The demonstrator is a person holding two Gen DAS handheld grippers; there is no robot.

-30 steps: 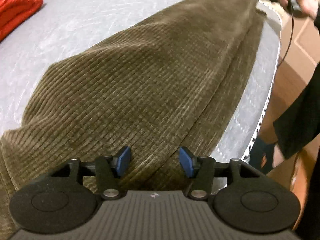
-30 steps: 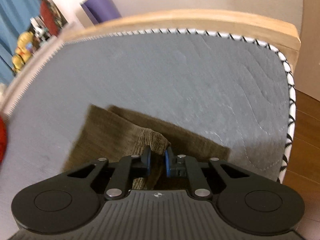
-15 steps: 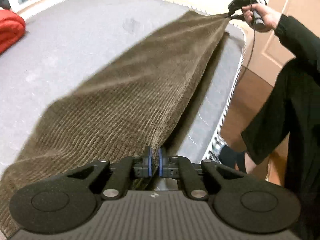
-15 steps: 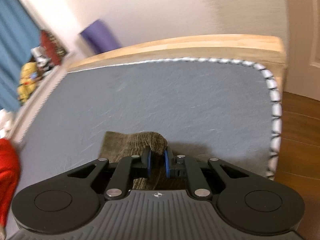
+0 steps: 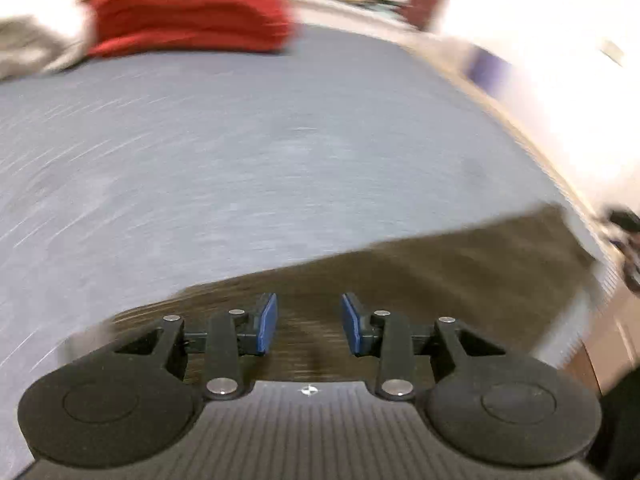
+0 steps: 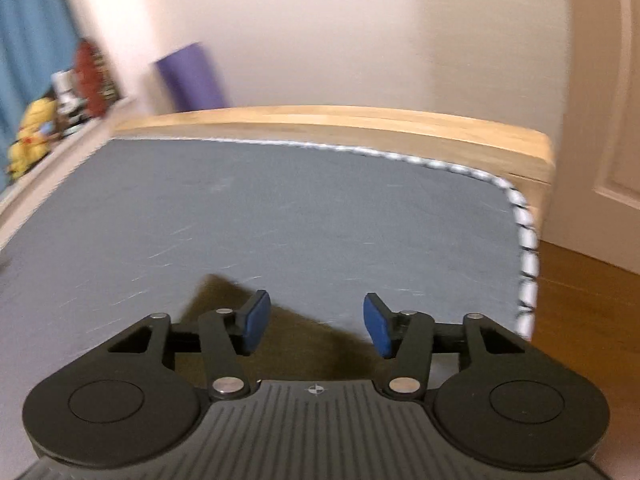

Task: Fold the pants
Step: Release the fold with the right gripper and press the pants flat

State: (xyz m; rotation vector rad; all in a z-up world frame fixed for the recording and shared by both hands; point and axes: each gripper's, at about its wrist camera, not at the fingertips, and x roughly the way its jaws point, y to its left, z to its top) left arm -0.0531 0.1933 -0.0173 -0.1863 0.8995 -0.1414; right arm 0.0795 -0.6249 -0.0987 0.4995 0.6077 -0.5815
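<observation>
The olive-brown corduroy pants (image 5: 460, 256) lie on the grey mattress (image 5: 240, 168), blurred by motion in the left wrist view. My left gripper (image 5: 308, 322) is open and empty above their near edge. In the right wrist view a corner of the pants (image 6: 296, 332) lies under my right gripper (image 6: 314, 324), which is open and empty, its blue pads apart. The right gripper also shows at the far right of the left wrist view (image 5: 628, 240).
A folded red garment (image 5: 188, 8) and a pale garment (image 5: 36, 32) lie at the far end of the mattress. A wooden bed frame (image 6: 360, 124) borders the mattress (image 6: 280, 208). A purple roll (image 6: 192, 76) leans on the wall. Wood floor (image 6: 580, 304) is at right.
Both grippers have opened and let go of the pants. The pants have dropped from stretched in the air to lying on the mattress. The left view has swung towards the red garment.
</observation>
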